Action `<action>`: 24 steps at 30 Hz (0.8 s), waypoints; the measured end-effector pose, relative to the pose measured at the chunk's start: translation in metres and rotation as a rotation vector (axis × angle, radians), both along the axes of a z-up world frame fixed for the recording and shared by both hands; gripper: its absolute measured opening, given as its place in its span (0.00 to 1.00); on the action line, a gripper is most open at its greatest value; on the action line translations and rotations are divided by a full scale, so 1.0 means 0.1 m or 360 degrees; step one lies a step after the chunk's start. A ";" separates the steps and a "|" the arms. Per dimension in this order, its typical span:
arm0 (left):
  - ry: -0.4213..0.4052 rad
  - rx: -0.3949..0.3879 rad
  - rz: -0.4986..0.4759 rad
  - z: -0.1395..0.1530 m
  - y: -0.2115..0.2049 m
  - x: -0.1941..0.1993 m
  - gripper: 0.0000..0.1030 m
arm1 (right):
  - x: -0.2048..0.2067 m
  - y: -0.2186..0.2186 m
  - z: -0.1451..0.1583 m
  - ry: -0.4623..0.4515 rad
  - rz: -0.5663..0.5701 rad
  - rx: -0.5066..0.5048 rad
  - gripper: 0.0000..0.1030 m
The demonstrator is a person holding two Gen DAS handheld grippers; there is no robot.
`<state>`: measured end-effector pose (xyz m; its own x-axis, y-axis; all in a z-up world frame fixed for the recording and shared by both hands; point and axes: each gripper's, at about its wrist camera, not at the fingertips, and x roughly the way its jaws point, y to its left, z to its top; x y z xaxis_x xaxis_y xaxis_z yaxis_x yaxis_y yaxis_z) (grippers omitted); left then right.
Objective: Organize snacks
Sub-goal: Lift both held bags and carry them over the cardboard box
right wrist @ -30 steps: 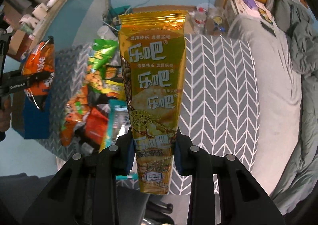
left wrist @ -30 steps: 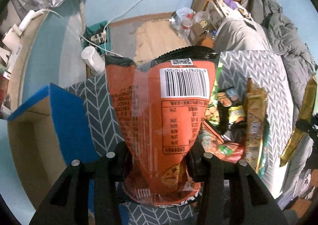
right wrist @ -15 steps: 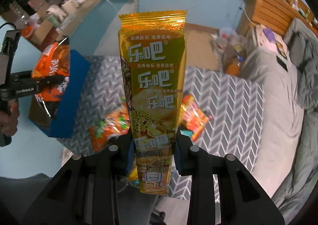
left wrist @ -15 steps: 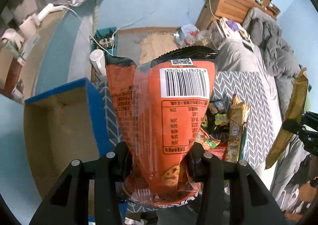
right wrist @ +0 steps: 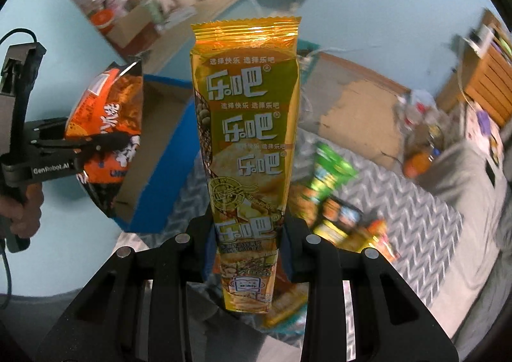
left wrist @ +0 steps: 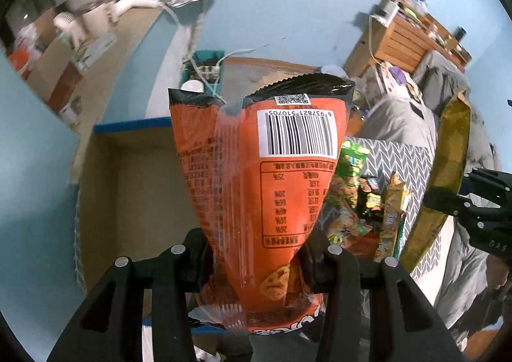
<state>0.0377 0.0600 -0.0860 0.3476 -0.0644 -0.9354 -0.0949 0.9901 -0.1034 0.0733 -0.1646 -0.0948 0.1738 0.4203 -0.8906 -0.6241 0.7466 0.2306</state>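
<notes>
1. The left claw (left wrist: 256,253) is clamped on the lower part of an orange snack bag (left wrist: 265,170), which stands upright with its barcode side toward the camera.
2. The open cardboard box (left wrist: 128,195) with blue outer walls lies at 9 o'clock of the orange snack bag.
3. The right claw (right wrist: 246,234) is clamped on a long golden snack packet (right wrist: 246,125), held upright.
4. The remaining snack pile (right wrist: 339,202) lies on the grey chevron-patterned bed cover (right wrist: 416,202), at 3 o'clock of the golden snack packet.
</notes>
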 end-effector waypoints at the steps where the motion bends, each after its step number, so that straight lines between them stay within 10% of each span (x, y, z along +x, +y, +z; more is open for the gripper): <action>1: -0.0002 -0.0003 0.0028 0.01 0.07 -0.03 0.44 | 0.00 0.08 0.01 -0.0001 0.0024 0.0006 0.30; 24: 0.0013 0.0119 0.0401 -0.19 1.38 -0.47 0.44 | 0.02 1.99 -0.17 0.0145 0.0377 0.0139 0.30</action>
